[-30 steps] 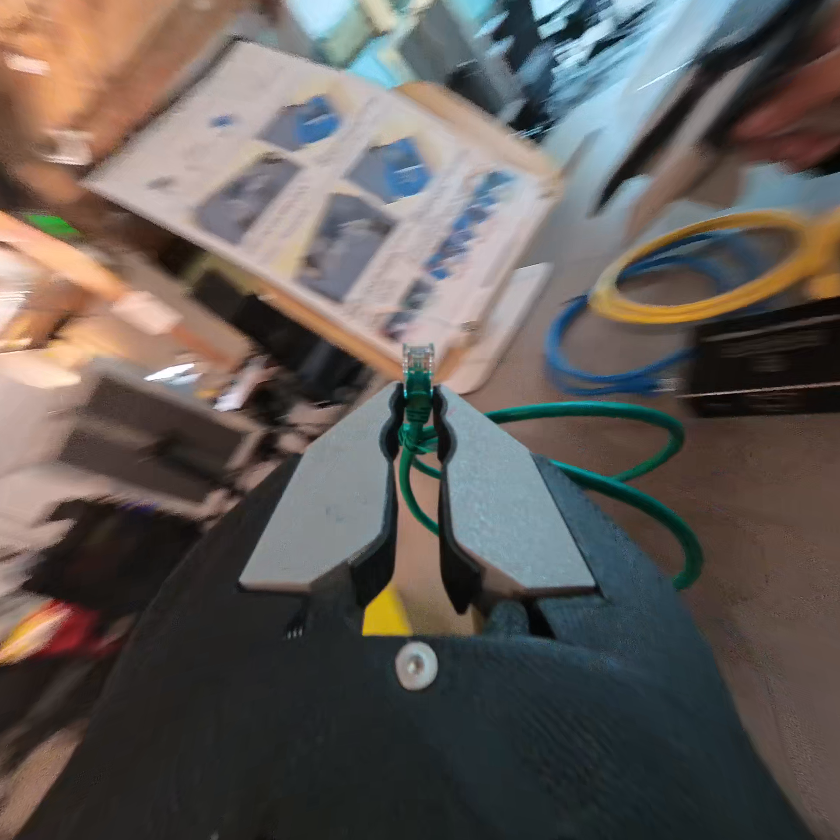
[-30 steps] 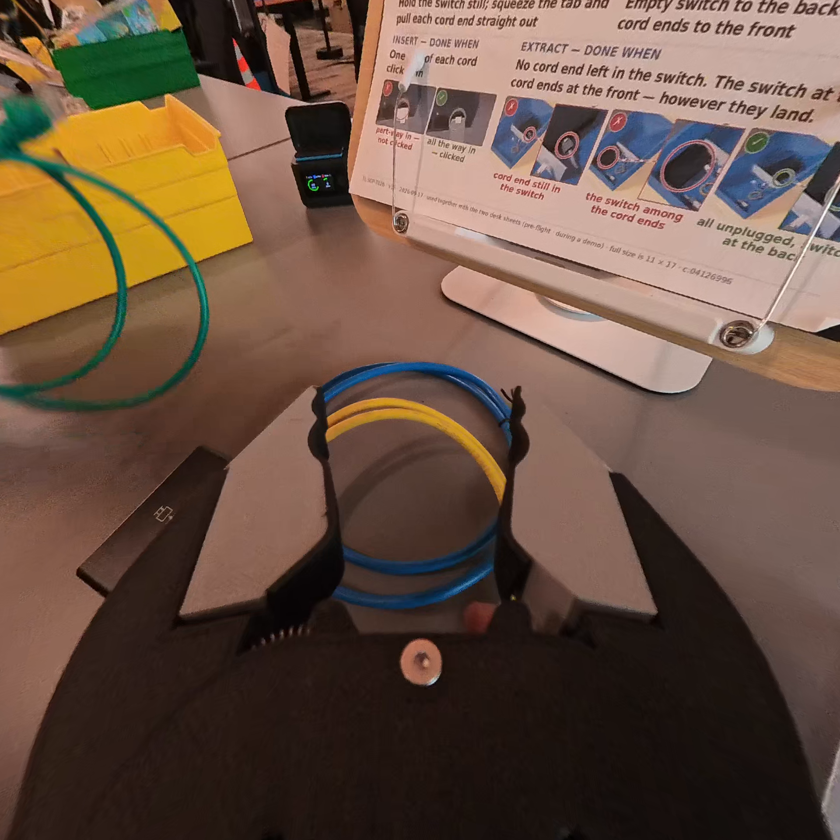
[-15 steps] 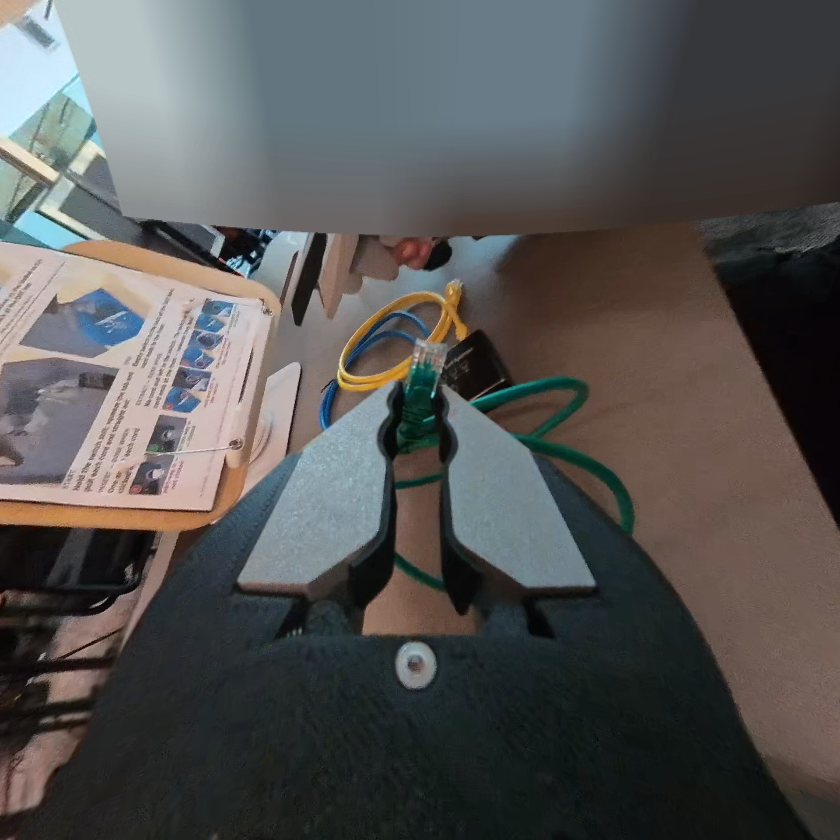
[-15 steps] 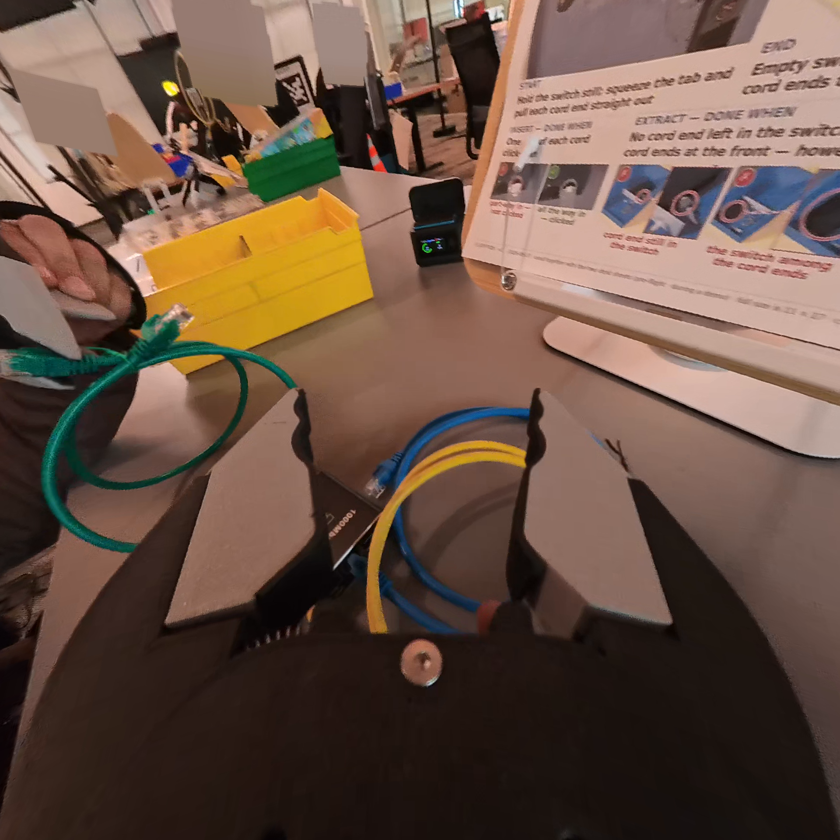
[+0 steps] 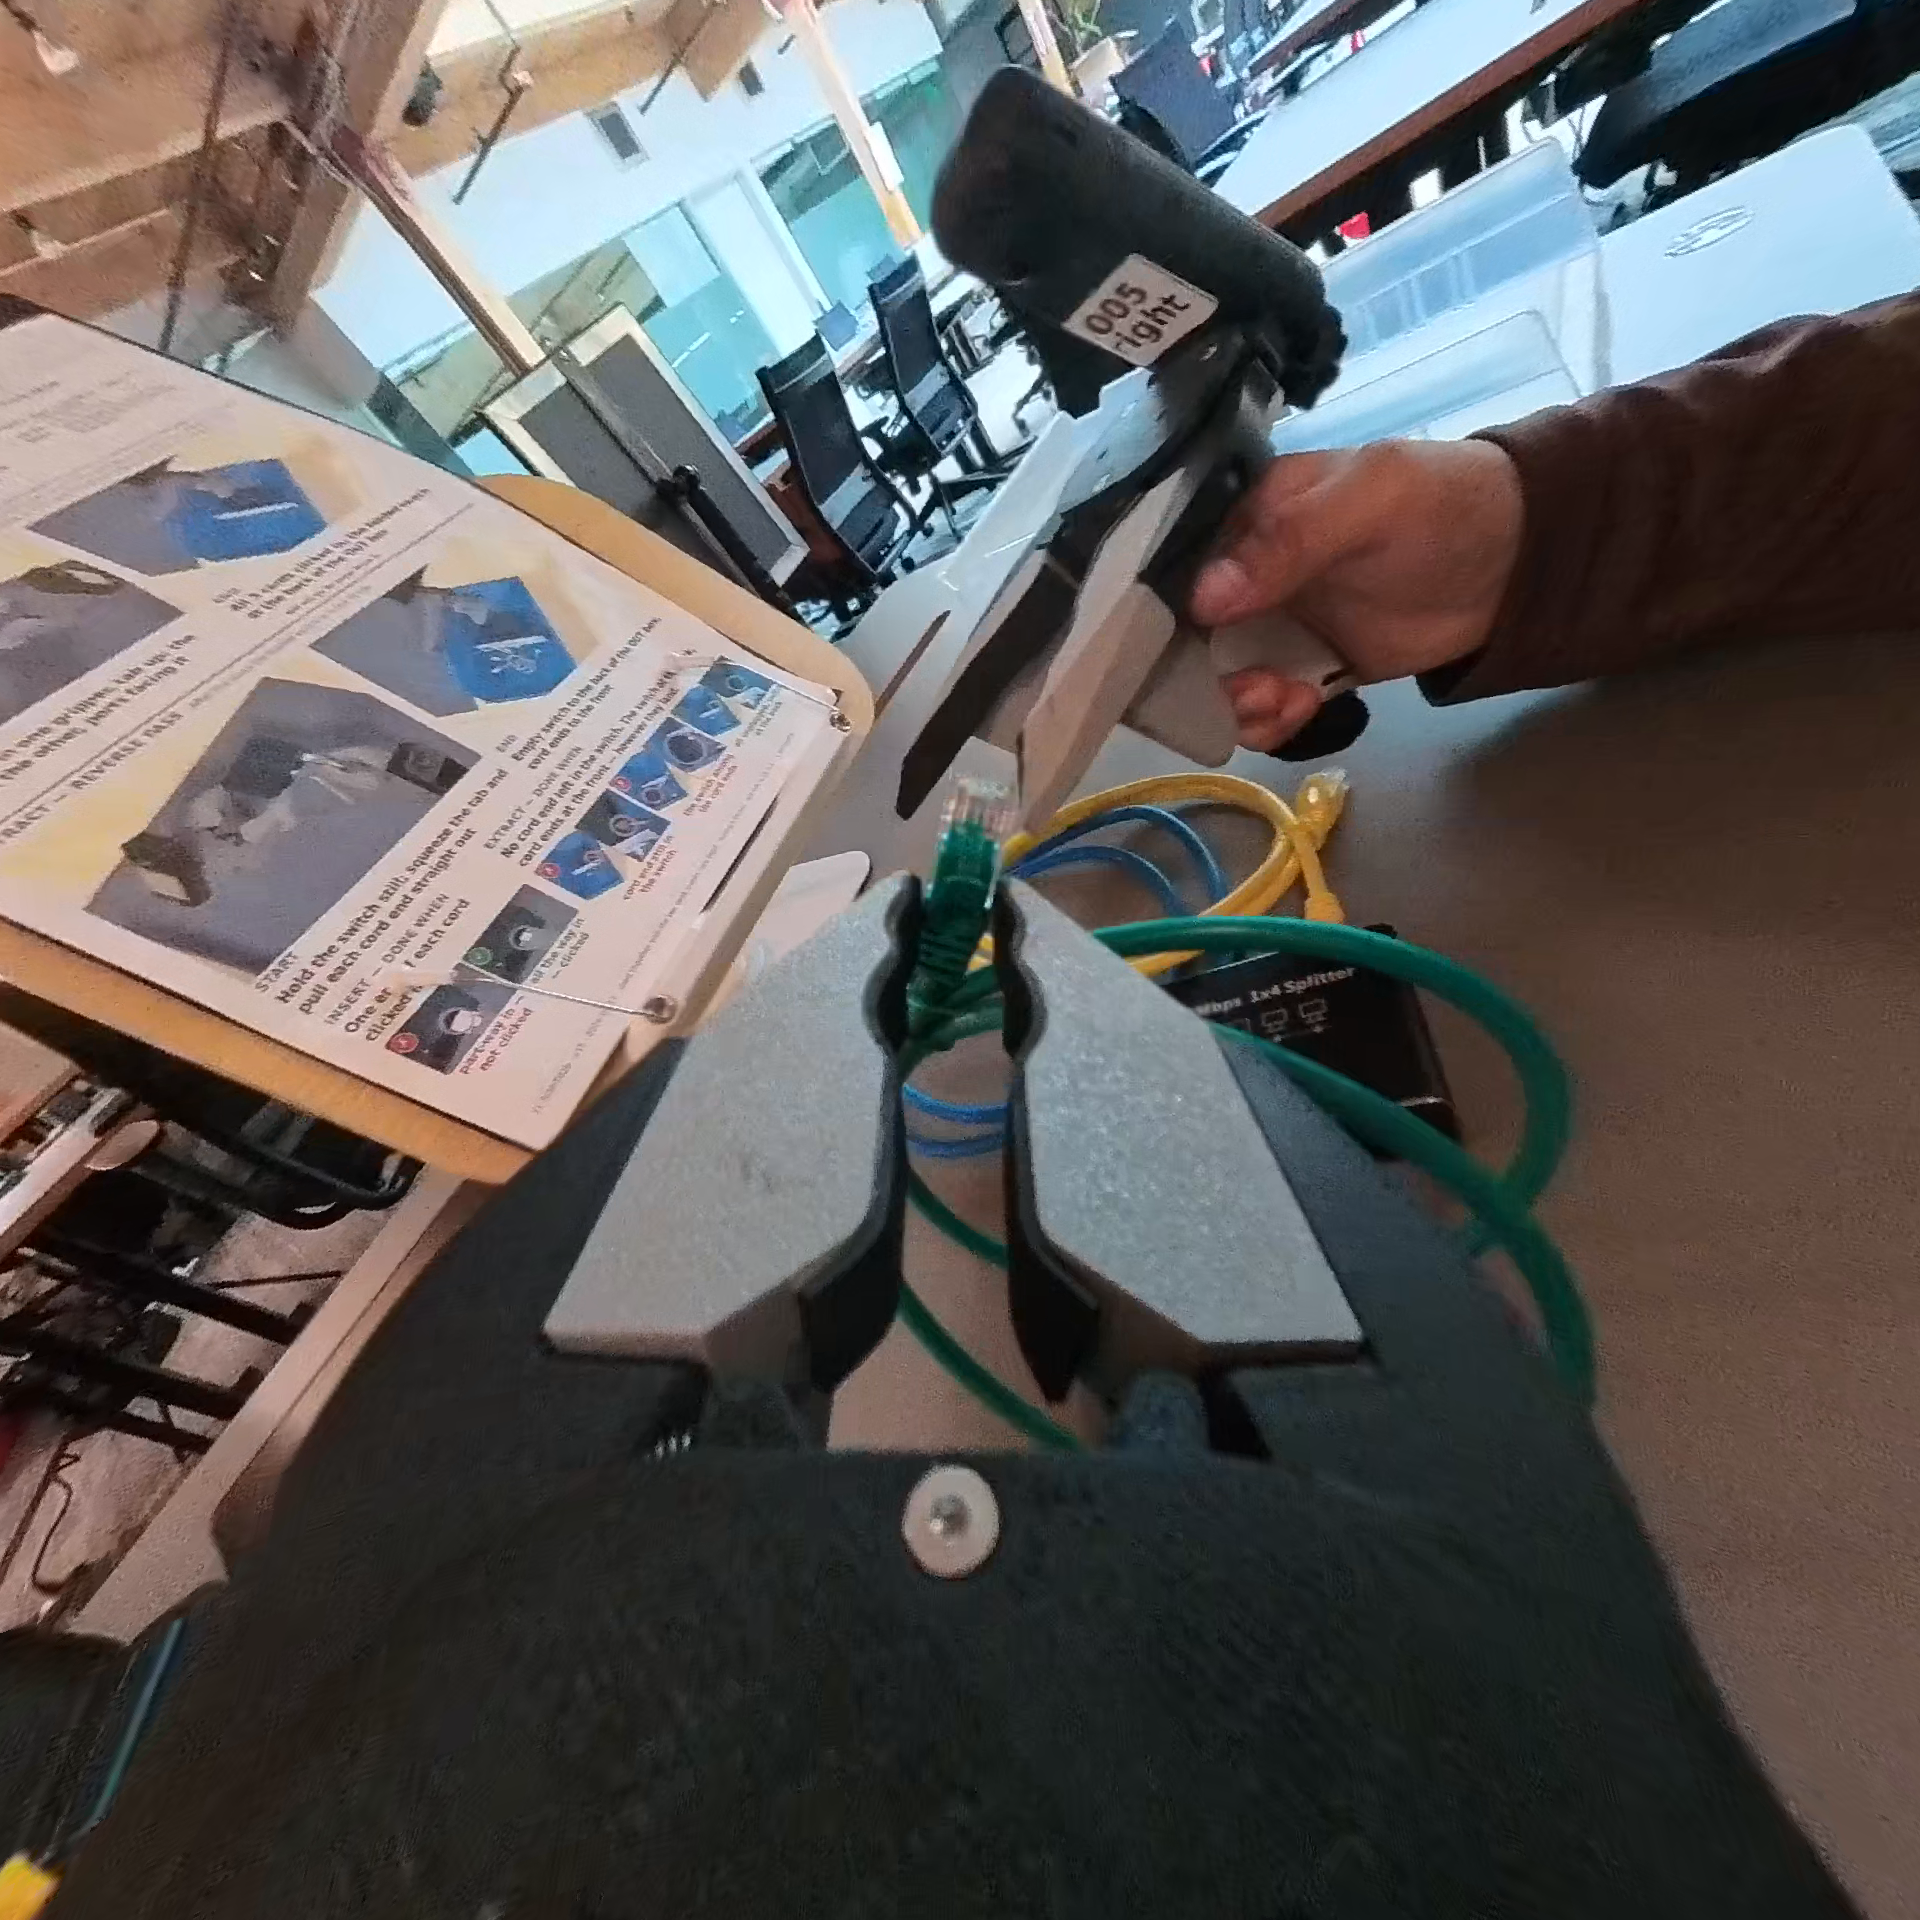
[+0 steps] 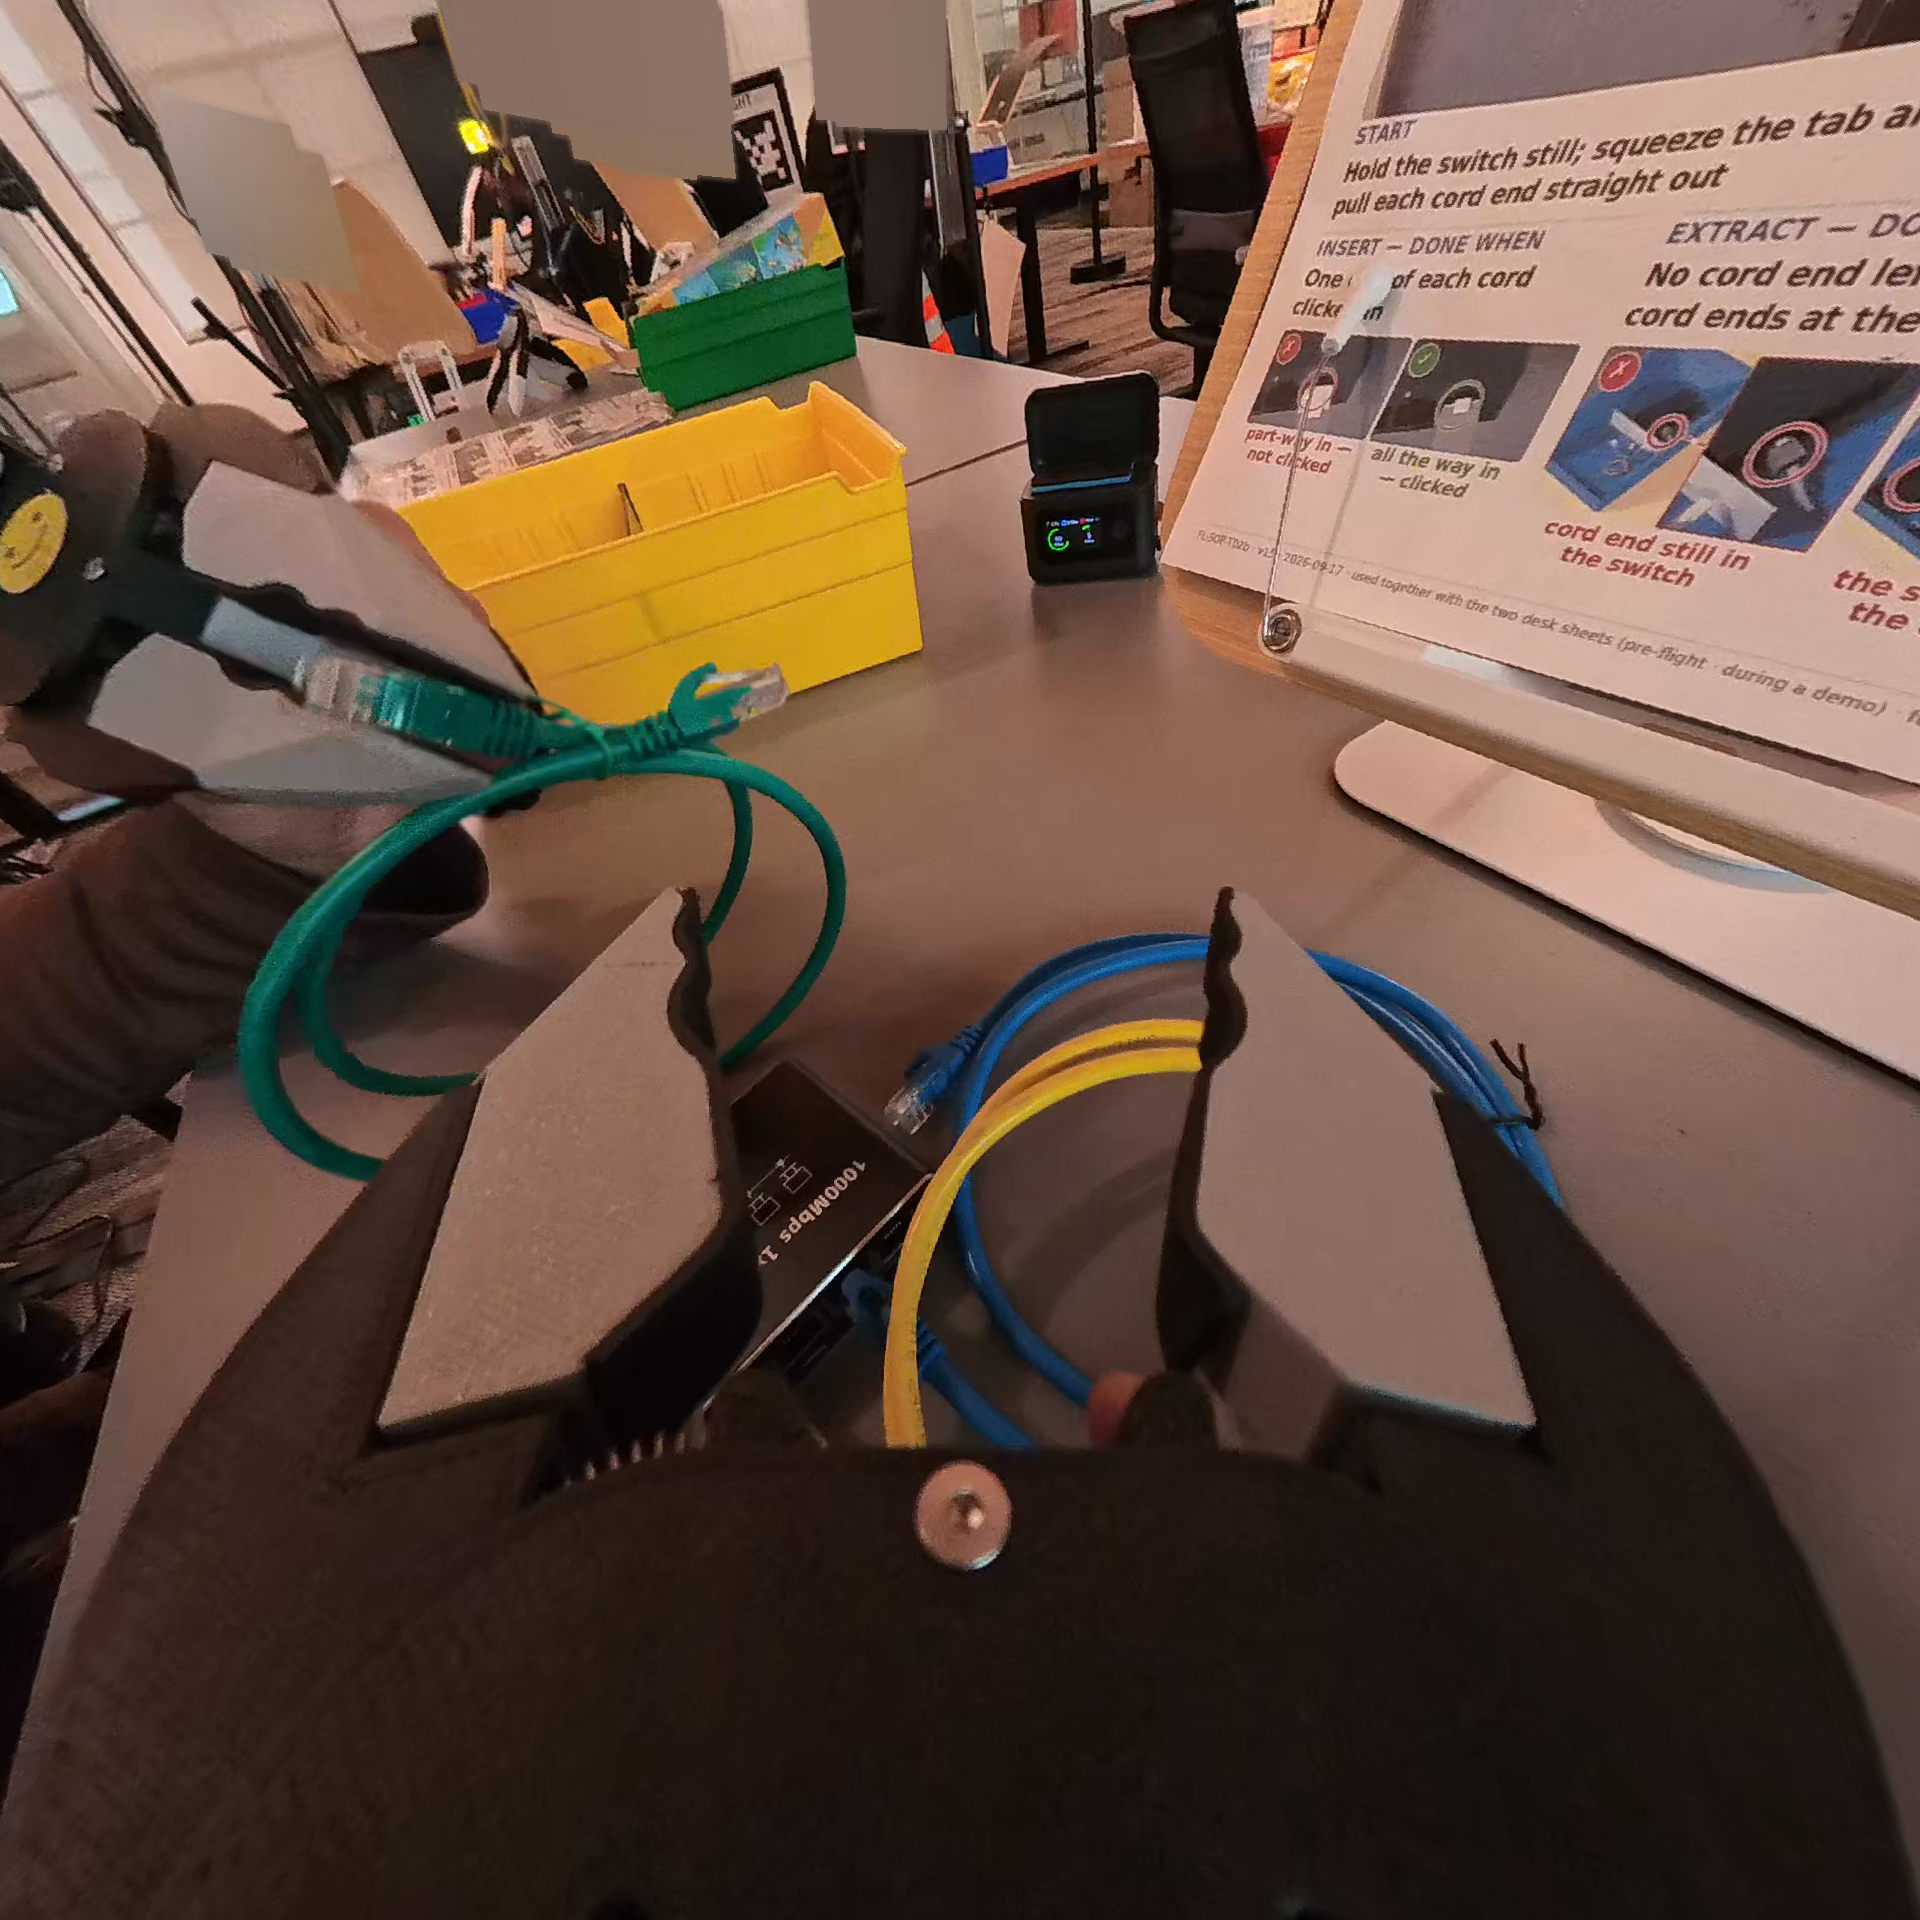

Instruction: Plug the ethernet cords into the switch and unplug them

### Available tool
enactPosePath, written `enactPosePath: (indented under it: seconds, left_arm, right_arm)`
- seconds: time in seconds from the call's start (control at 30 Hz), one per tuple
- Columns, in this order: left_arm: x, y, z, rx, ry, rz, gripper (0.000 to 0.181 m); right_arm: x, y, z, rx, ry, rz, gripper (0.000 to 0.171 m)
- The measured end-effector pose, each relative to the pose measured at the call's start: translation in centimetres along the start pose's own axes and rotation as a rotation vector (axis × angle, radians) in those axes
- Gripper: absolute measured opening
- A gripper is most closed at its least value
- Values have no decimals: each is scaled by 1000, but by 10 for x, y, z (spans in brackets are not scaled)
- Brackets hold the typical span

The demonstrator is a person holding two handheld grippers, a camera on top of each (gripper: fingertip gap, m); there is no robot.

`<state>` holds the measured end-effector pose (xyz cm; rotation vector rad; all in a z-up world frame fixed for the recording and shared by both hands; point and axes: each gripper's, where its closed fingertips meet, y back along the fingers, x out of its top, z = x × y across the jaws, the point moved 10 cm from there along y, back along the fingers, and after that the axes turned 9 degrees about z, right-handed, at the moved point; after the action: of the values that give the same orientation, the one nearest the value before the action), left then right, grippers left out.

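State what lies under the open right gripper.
Under the right gripper: the black switch, yellow cord and blue cord on the table. Its body hides the switch's near end.

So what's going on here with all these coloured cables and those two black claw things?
A person holds a hand-held gripper in each hand. The left gripper has its fingers shut on one plug end of the green ethernet cord, lifted above the grey table. The right gripper is open and empty, hovering over the small black switch box. The coiled blue cord and yellow cord lie beside the box; whether either is plugged in can't be told.
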<state>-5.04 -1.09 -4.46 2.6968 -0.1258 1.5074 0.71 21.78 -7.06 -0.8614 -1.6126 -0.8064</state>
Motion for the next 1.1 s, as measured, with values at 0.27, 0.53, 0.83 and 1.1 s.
enactPosePath:
  seconds: [0.27,0.53,0.83,1.1]
  left_arm:
    - [15,24,-12,-91,138,276,10]
    - [21,58,-37,-240,394,591,10]
    - [32,67,-8,-651,289,535,10]
    - [24,62,8,-871,327,513,10]
  right_arm:
    - [-2,-4,-6,65,-38,7,89]
    - [-2,-6,-10,71,-33,7,87]
    - [0,-4,-10,68,-33,17,84]
    - [-2,-6,-11,66,-31,17,81]
